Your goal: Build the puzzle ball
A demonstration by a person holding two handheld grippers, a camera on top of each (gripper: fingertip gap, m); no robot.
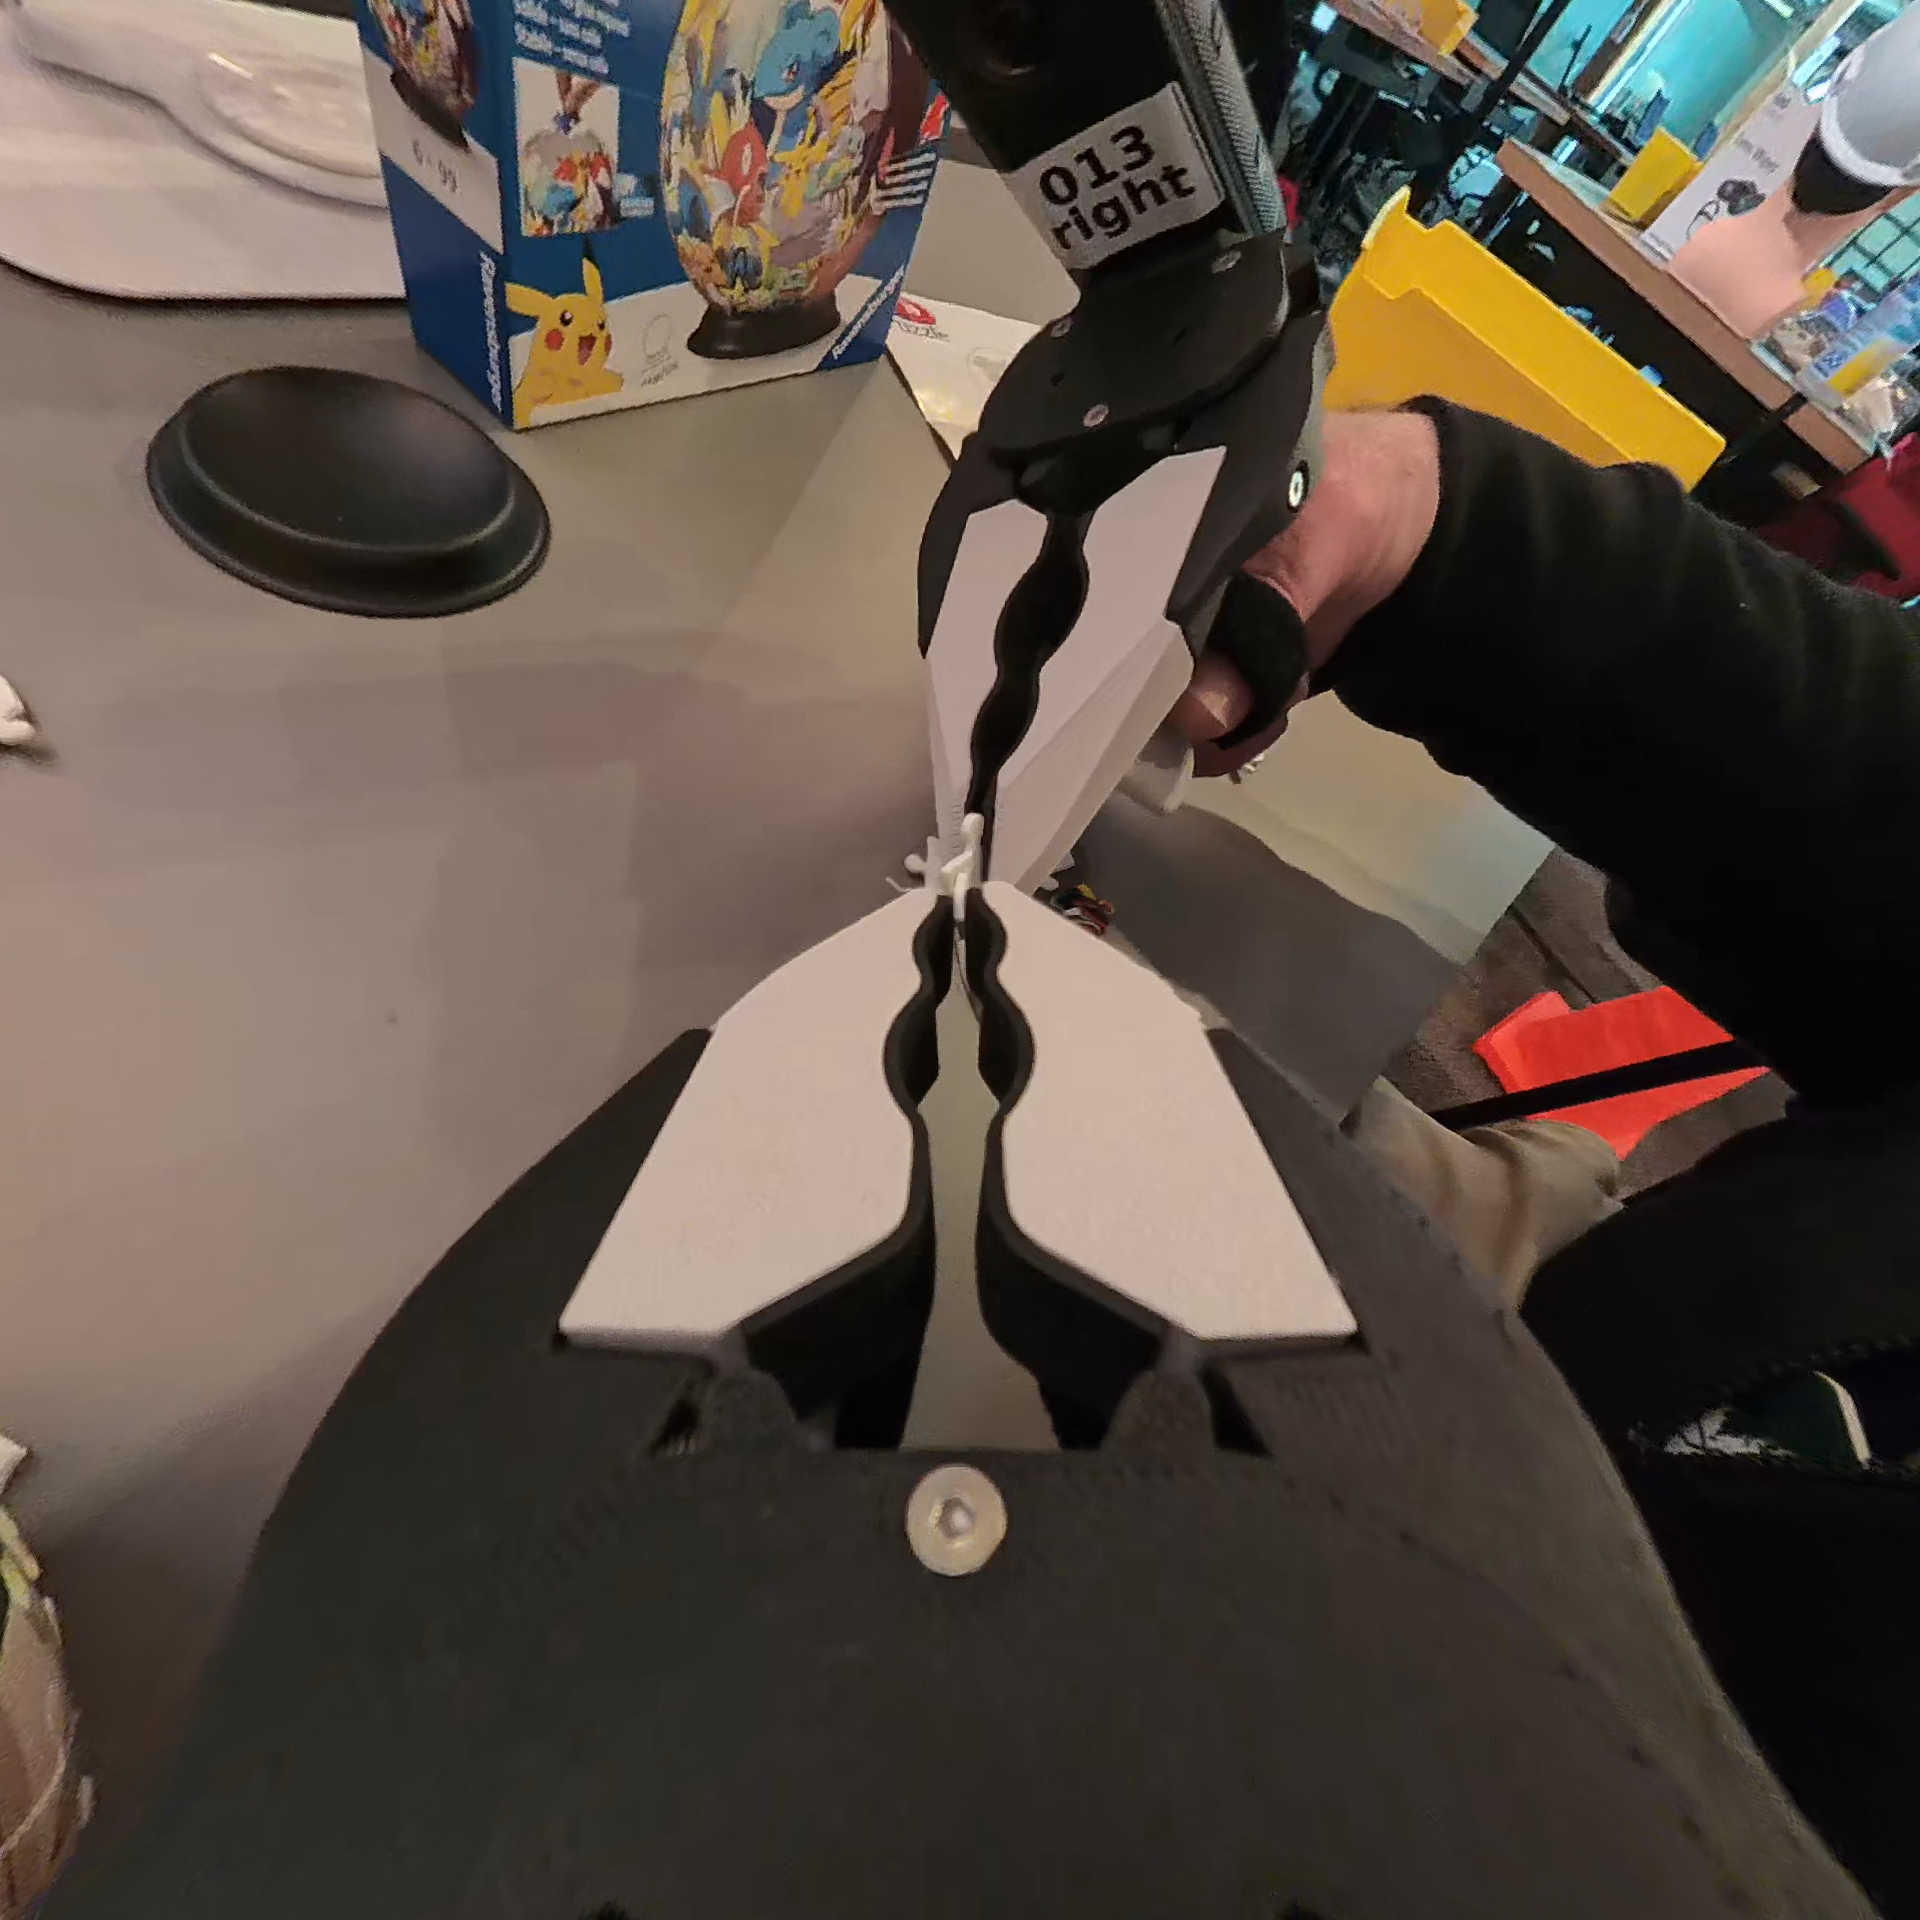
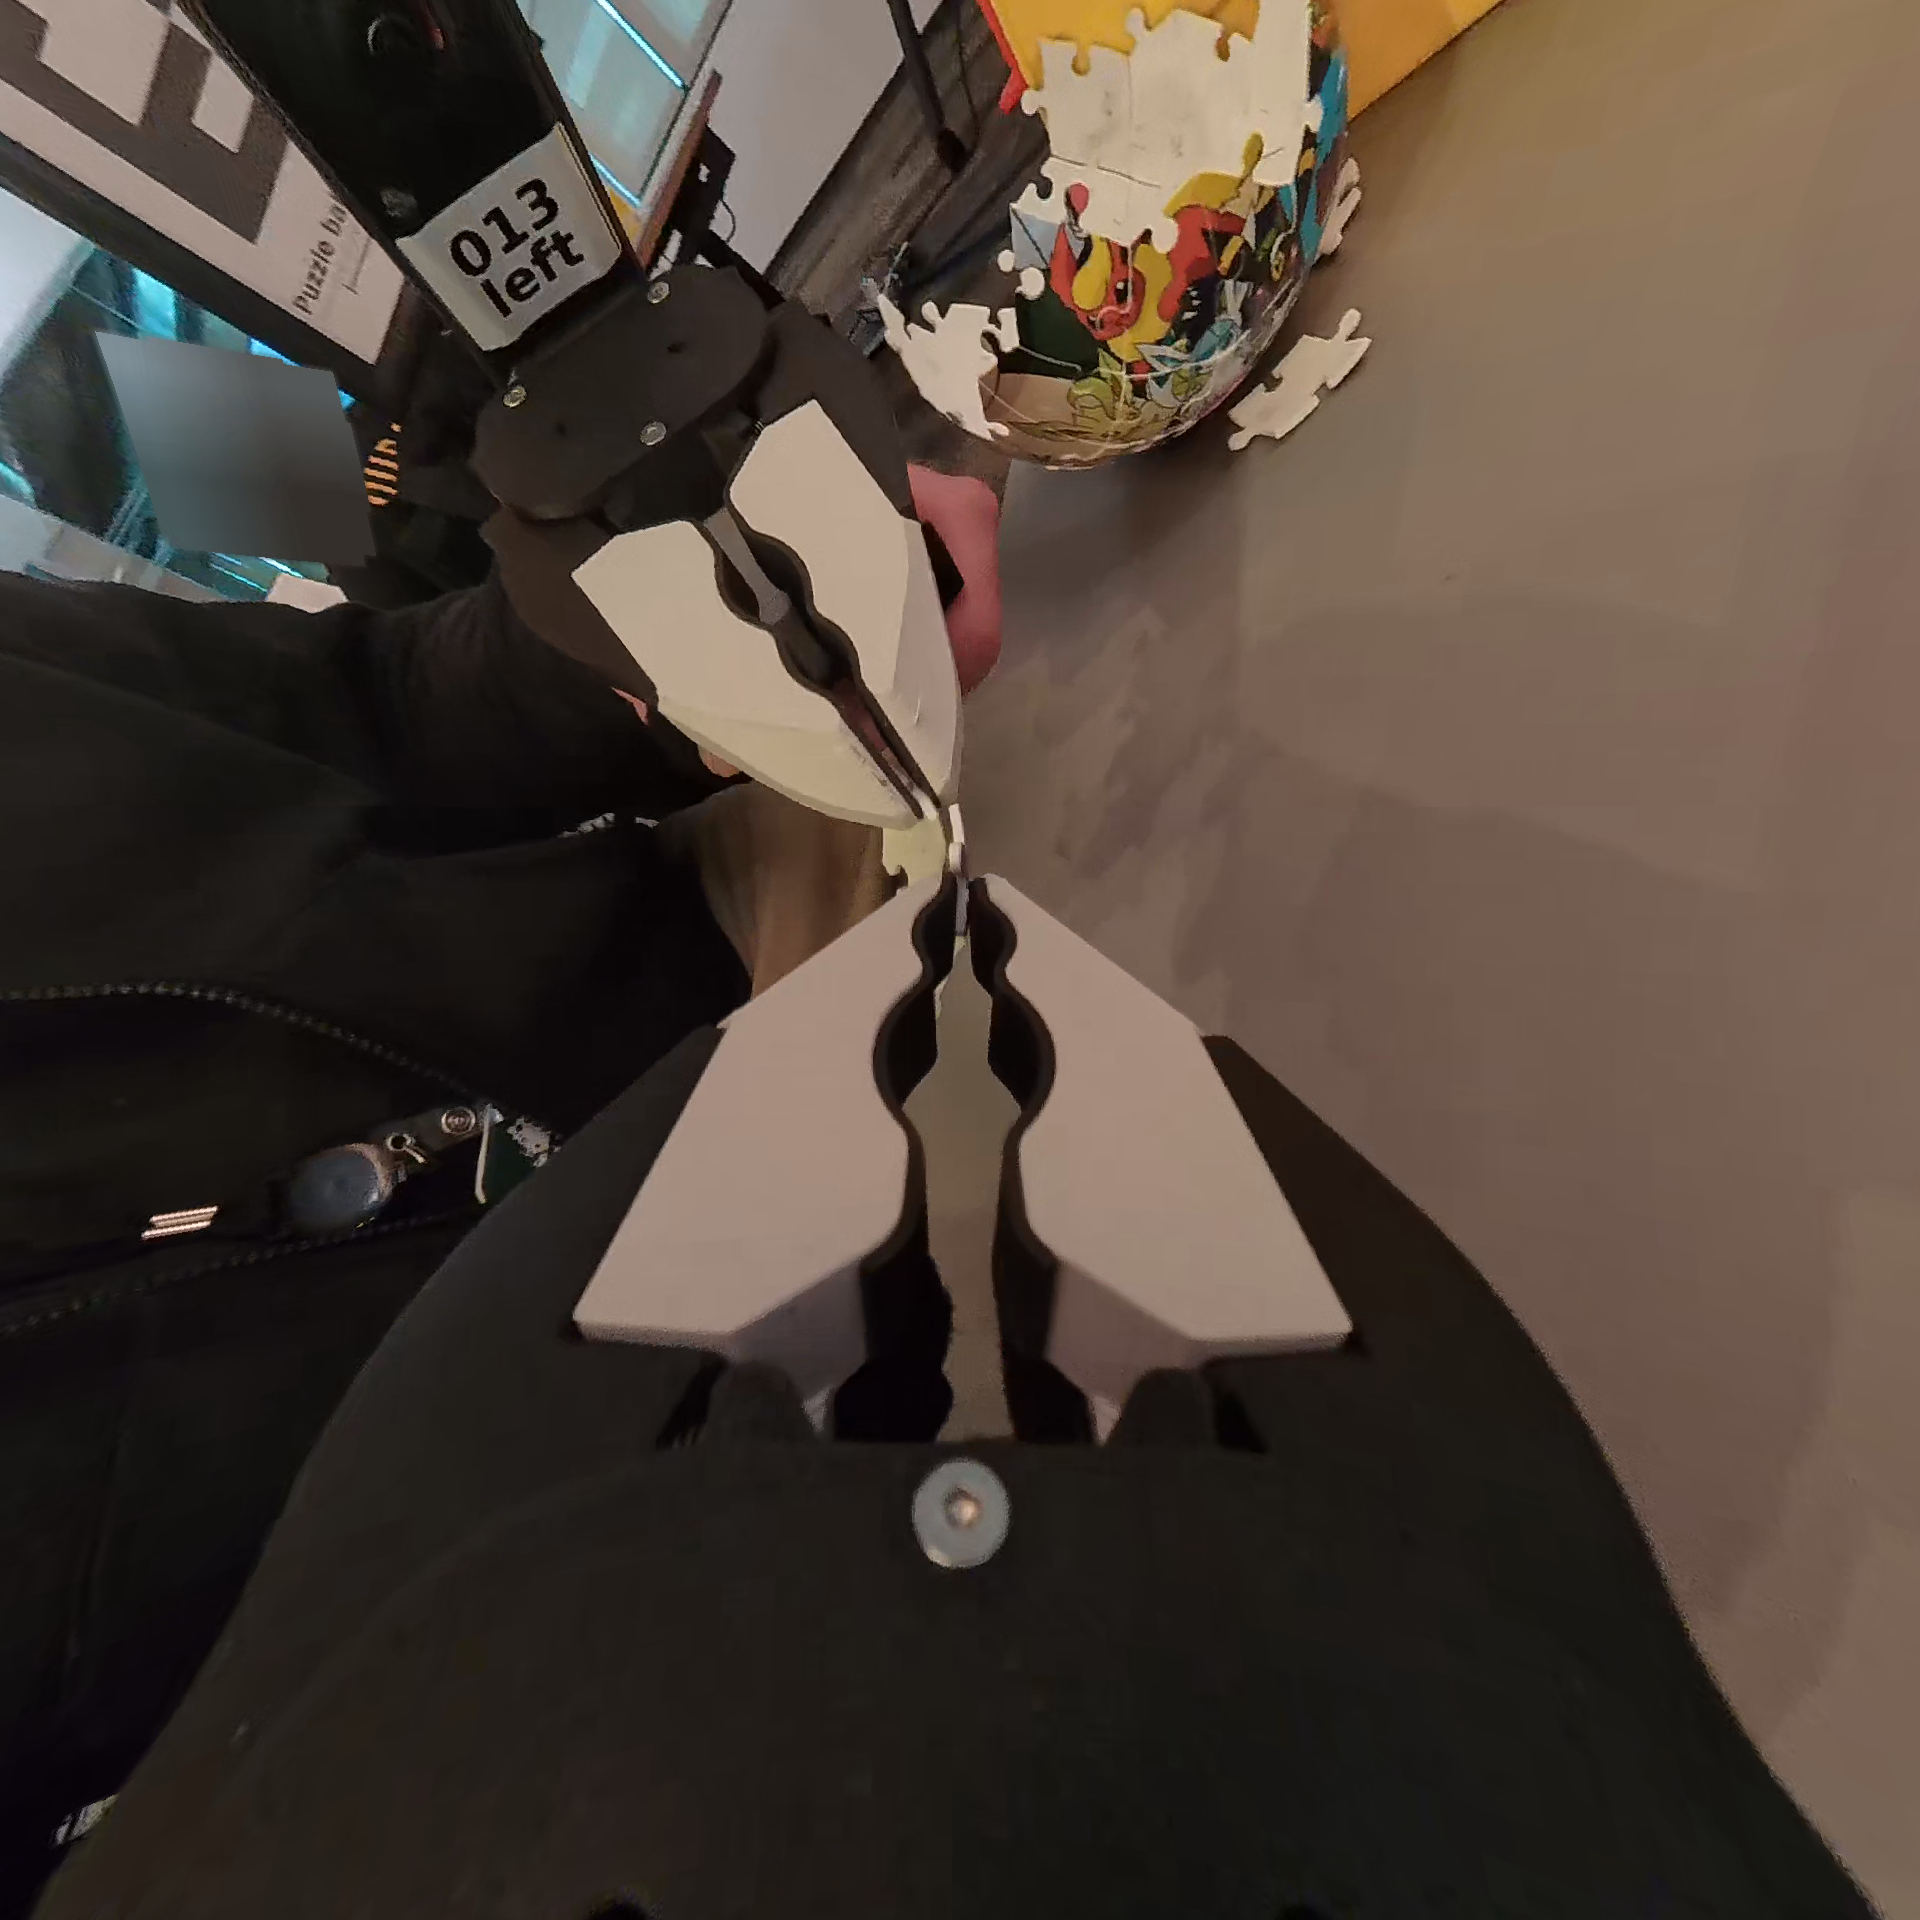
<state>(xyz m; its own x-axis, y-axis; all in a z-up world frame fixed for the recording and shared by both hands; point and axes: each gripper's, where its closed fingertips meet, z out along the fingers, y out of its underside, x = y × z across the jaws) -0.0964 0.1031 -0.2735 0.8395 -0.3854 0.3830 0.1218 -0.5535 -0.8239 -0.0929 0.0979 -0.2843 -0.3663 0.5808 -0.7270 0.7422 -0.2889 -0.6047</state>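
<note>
My left gripper (image 1: 961, 914) and my right gripper (image 2: 961, 899) meet tip to tip above the grey table (image 1: 416, 831). Both are shut on a small white puzzle piece (image 1: 948, 862), seen back side up with its knobs sticking out to the left. I cannot tell whether it is one piece or two joined. In the right wrist view the piece (image 2: 954, 831) shows edge-on between the tips. The right gripper (image 1: 977, 821) comes down from above in the left wrist view. The left gripper (image 2: 930, 810) comes in from the upper left in the right wrist view. The partly built colourful puzzle ball (image 2: 1164, 260) lies on the table farther off.
A loose white piece (image 2: 1299, 379) lies beside the ball. The black round stand (image 1: 343, 488) and the puzzle box (image 1: 644, 208) are on the table at the back left. A yellow bin (image 1: 1507, 353) stands beyond the table edge. A person's black sleeve (image 1: 1662, 675) is at the right. Both grippers' tips are close together, under 4 cm apart.
</note>
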